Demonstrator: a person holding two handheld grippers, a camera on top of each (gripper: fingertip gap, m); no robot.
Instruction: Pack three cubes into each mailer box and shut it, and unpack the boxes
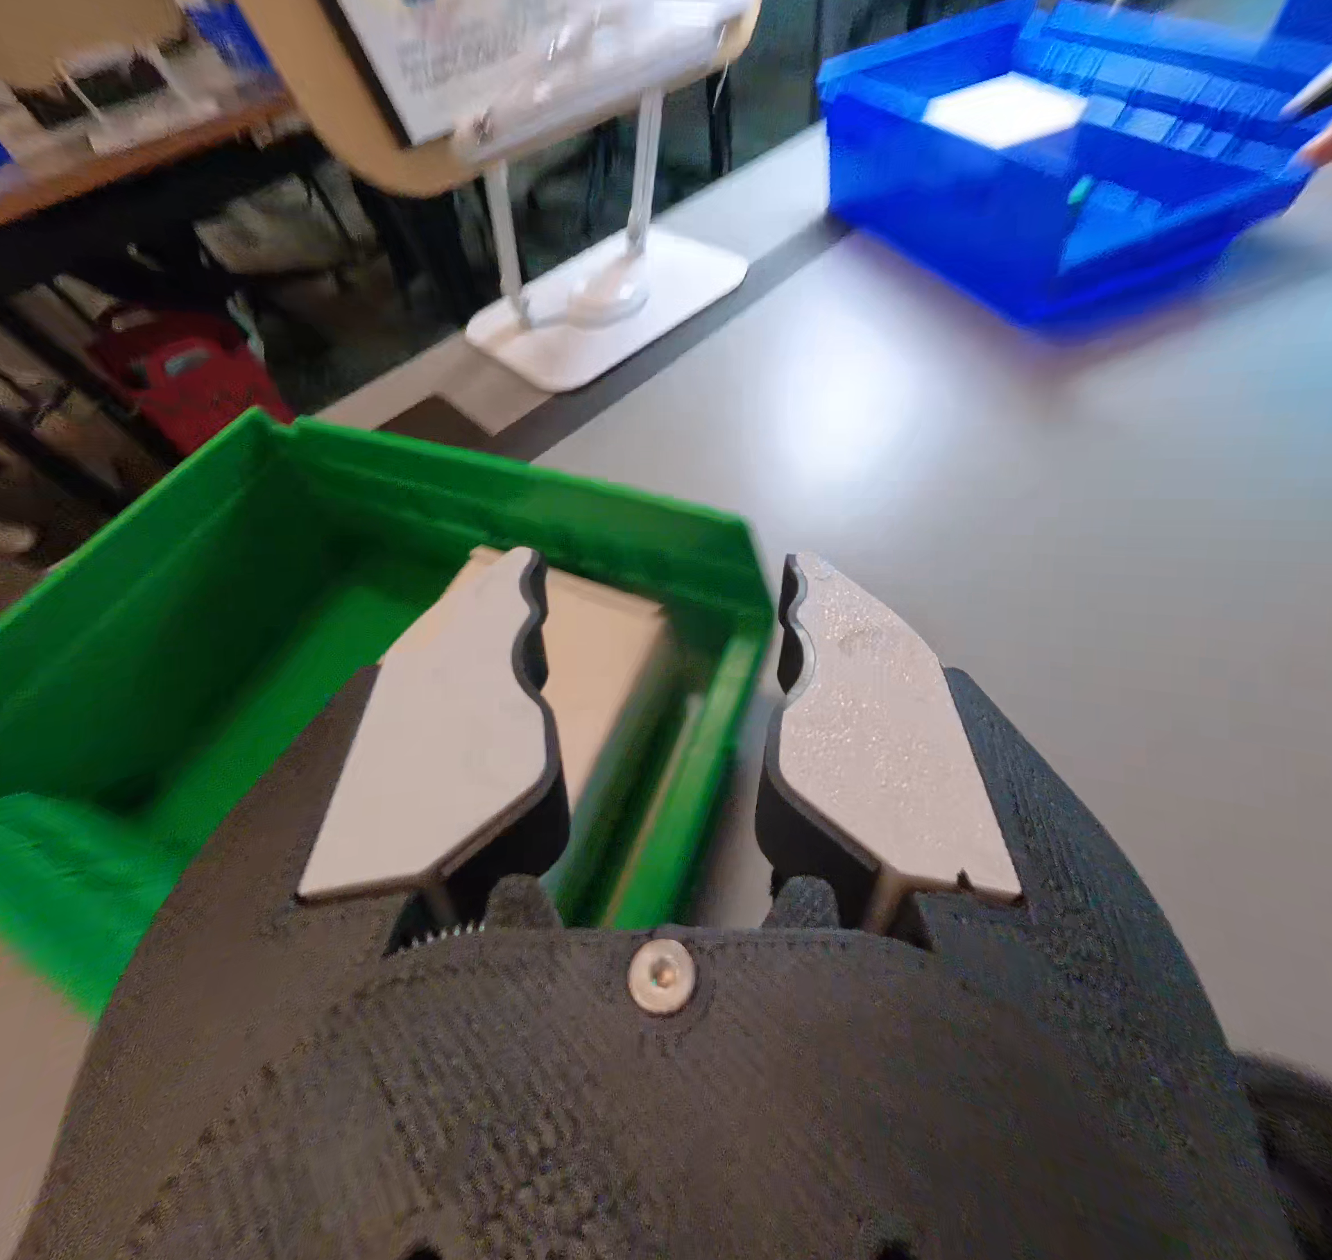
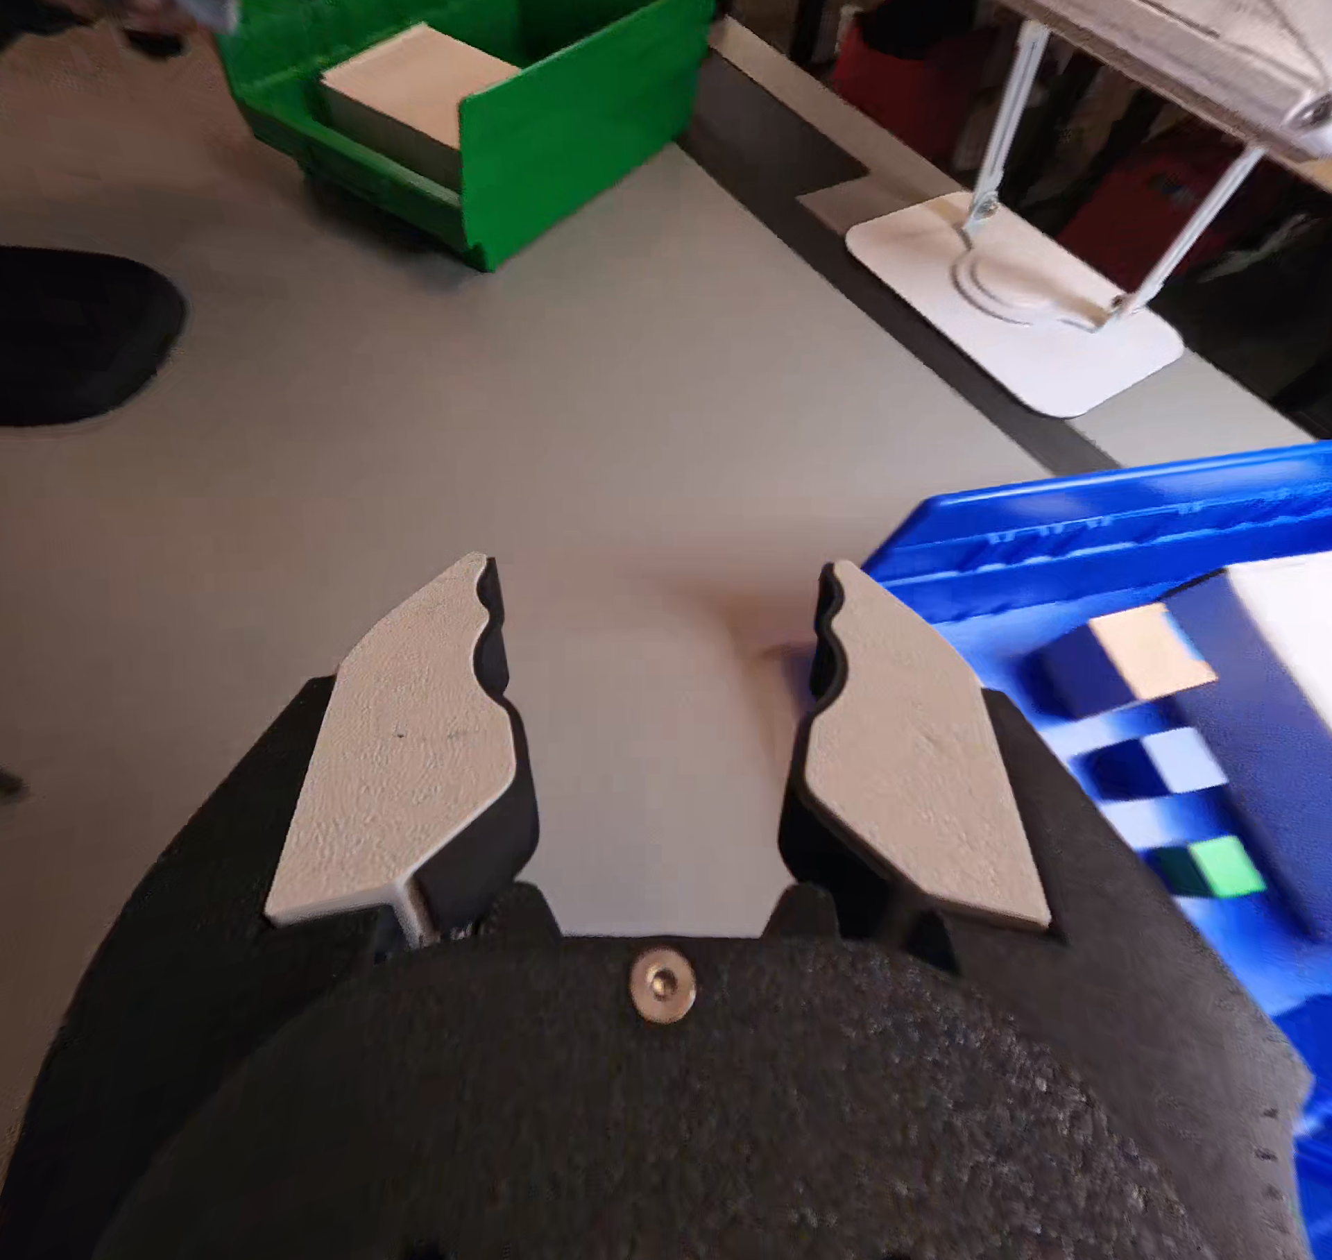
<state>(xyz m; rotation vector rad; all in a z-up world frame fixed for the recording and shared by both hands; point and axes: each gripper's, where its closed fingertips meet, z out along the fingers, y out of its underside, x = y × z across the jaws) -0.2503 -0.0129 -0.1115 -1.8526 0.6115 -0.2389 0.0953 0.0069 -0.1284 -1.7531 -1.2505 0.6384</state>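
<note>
The left tongs (image 1: 659, 623) stand apart and hold nothing, hanging over the near right corner of the green bin (image 1: 216, 620), one finger over the bin's inside and the other over the desk (image 1: 1009, 540) just outside its wall. A closed pale mailer box (image 1: 613, 649) lies inside the green bin, partly hidden behind the left finger; in the right wrist view the same box (image 2: 418, 86) sits against the bin's (image 2: 562, 144) low front lip.

The right tongs (image 2: 656, 620) are also apart and empty, above bare desk (image 2: 504, 396), with the right finger beside the corner of the blue bin (image 2: 1081, 526). Inside that bin lie small cubes: a tan-topped one (image 2: 1146, 649), a pale one (image 2: 1182, 764) and a green one (image 2: 1225, 865), in a row along its left side, with a white box (image 2: 1290, 620) beyond them at the frame edge. From the left wrist view the blue bin (image 1: 937, 202) stands well apart from the green one, across the desk, showing a white box (image 1: 1002, 108) within.

A stand (image 1: 613, 317) with a white base rests at the desk's far edge between the two bins, carrying a tilted board (image 1: 504, 36). The views are blurred.
</note>
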